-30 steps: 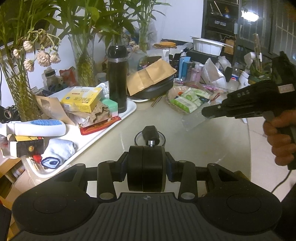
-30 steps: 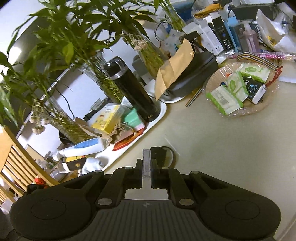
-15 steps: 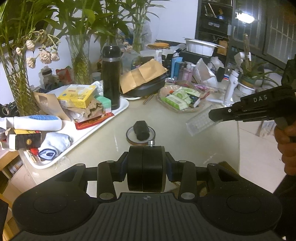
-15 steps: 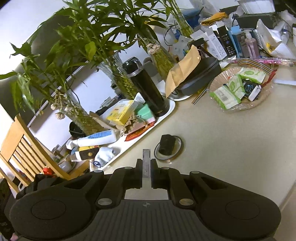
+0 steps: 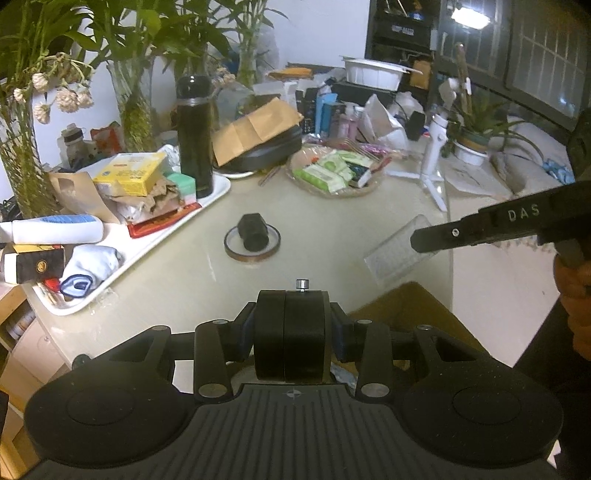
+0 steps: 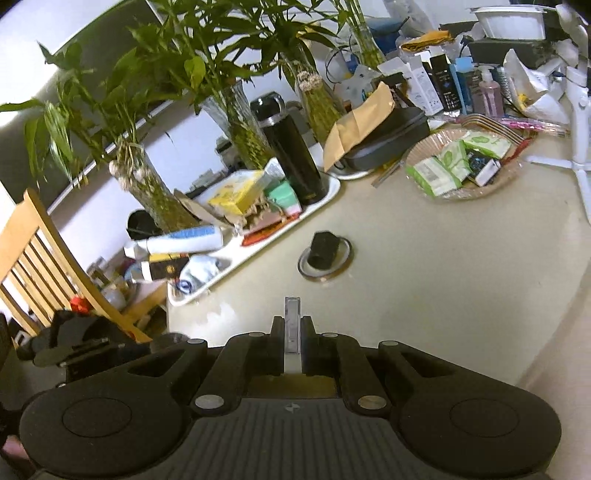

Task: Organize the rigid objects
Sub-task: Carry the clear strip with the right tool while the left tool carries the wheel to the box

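— Well, where is everything?
— The left gripper (image 5: 291, 332) clamps a black wheel (image 5: 291, 325) above the table (image 5: 332, 236) edge; the right gripper (image 6: 292, 332) pinches a clear plastic case (image 5: 399, 251). A black block (image 5: 253, 232) sits on a tape ring (image 5: 252, 245), bare tabletop all around.
— Any tight spots?
— The tray (image 5: 155, 240) and basket (image 5: 332, 173) crowd the far side. What the wheel is remains unclear.

White wall (image 5: 314, 44), wooden chair (image 6: 40, 251), dark shelving (image 5: 402, 33), barred window (image 5: 546, 55).
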`<state>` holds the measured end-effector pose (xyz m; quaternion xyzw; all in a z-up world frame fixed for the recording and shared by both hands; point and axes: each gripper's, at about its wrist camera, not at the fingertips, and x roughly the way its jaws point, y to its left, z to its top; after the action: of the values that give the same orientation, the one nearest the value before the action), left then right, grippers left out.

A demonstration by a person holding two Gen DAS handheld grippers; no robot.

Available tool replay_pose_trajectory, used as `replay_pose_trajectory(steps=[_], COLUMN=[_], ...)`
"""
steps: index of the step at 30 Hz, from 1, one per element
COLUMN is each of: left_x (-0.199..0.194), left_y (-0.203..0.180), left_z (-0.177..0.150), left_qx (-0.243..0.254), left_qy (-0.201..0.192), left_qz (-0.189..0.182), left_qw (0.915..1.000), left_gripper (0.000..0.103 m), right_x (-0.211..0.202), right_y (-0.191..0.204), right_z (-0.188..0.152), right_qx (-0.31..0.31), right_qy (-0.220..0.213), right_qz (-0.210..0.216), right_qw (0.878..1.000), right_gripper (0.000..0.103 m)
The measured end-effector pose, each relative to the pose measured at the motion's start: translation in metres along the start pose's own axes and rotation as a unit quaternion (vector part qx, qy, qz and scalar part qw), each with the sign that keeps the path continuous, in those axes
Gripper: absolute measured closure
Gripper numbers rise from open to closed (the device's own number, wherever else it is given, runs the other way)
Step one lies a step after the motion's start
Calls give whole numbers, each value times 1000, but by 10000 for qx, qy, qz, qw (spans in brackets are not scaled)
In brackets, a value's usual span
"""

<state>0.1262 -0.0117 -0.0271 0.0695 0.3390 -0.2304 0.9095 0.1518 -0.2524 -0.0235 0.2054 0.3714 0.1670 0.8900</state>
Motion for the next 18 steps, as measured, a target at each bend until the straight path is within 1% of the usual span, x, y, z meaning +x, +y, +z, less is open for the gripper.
replay_pose_trajectory(steps=[6, 9, 14, 17, 18], left_x=[5, 9, 15, 10, 9], left_y=[-6, -9, -12, -12, -10], left_z=[-3, -5, -4, -2, -1], left_qx=[76, 97, 35, -11, -59], left_qy=[183, 299, 392, 196, 152], left_qz=[-114, -181, -349, -265, -257], left_qw=[9997, 9993, 9986, 9995, 9995], left_gripper=[64, 64, 64, 62, 57], right_x=[-5, -9, -10, -9, -9], right_y=[5, 6, 5, 3, 3], right_z=[-18, -24, -25, -24, -24], right_qx=[-75, -66, -82, -41, -27], right_qy=[221, 279, 311, 314, 309], right_qz=[-223, -178, -169, -191, -202], right_qw=[9995, 9994, 9993, 9993, 9993], right_gripper=[93, 93, 93, 93, 93])
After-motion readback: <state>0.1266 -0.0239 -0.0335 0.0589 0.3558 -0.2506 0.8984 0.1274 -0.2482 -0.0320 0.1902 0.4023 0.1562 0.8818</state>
